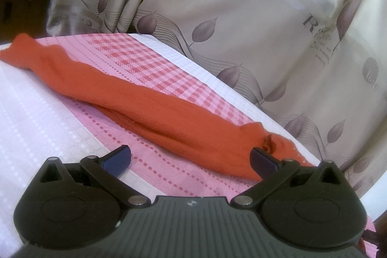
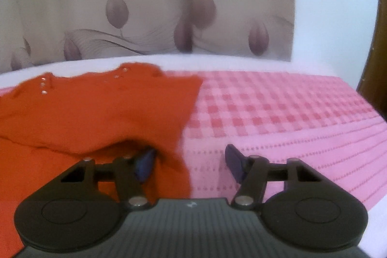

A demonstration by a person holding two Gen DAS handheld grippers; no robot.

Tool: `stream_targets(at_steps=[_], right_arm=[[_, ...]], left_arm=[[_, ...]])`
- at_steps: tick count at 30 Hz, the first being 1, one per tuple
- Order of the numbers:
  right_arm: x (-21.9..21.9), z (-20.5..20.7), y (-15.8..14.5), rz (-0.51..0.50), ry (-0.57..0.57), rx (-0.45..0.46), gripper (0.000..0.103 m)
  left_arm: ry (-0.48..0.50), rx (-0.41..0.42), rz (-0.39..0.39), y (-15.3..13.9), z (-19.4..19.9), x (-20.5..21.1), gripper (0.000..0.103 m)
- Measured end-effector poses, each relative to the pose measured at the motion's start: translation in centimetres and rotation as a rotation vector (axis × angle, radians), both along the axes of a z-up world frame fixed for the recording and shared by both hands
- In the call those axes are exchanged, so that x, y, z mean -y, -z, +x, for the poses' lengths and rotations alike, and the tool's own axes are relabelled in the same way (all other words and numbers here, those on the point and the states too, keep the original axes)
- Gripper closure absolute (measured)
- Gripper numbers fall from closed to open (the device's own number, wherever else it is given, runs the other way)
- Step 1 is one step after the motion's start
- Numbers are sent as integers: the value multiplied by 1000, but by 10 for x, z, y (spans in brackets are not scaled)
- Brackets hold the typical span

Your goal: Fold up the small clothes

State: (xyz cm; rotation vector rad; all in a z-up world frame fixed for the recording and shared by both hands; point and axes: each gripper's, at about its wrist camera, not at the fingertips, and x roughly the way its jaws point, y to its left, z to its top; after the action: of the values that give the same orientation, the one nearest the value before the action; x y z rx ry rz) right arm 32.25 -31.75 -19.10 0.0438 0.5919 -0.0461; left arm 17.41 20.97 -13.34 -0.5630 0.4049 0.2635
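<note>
A small orange-red garment (image 1: pixel 135 103) lies in a long folded strip across the pink checked cloth (image 1: pixel 154 64). My left gripper (image 1: pixel 191 157) is open just in front of the strip's near end, its right finger (image 1: pixel 263 158) touching the fabric edge. In the right wrist view the same garment (image 2: pixel 96 108) lies spread at the left, with small snap studs near its far edge. My right gripper (image 2: pixel 191 161) is open at the garment's right edge. A lifted fold of fabric drapes over its left finger (image 2: pixel 145 163); the right finger (image 2: pixel 234 161) is over bare pink cloth (image 2: pixel 278 117).
The cloth covers a table with white bands (image 1: pixel 36 113) at its sides. A beige curtain with leaf print (image 1: pixel 241 16) hangs close behind the far edge. A dark wooden frame (image 2: pixel 377 52) stands at the far right.
</note>
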Motion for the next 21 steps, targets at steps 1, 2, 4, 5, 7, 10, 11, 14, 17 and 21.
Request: stream_targets(at_steps=[1, 2, 4, 5, 7, 10, 11, 14, 17, 21], right_arm=[[1, 2, 0, -5, 32, -1, 41], [2, 0, 0, -21, 58, -3, 41], [3, -8, 1, -39, 89, 1, 41], [4, -11, 1, -45, 106, 7, 41], [11, -17, 1, -22, 135, 10, 40], [16, -19, 1, 27, 127, 1, 38], [17, -21, 0, 69, 85, -2, 38], [23, -34, -6, 101, 71, -4, 38], [29, -52, -20, 99, 95, 69, 38], [31, -37, -39, 111, 30, 173, 43]], left_arm=[[0, 0, 0, 0, 0, 0, 0], [0, 1, -1, 0, 0, 0, 0], [0, 0, 0, 0, 0, 1, 0], [0, 0, -1, 0, 1, 0, 0], [0, 0, 0, 0, 1, 0, 0], [-1, 4, -5, 0, 0, 0, 0], [-1, 5, -7, 0, 0, 0, 0], [-2, 7, -9, 0, 0, 1, 0], [-2, 5, -6, 0, 0, 1, 0], [-1, 6, -8, 0, 0, 0, 0]])
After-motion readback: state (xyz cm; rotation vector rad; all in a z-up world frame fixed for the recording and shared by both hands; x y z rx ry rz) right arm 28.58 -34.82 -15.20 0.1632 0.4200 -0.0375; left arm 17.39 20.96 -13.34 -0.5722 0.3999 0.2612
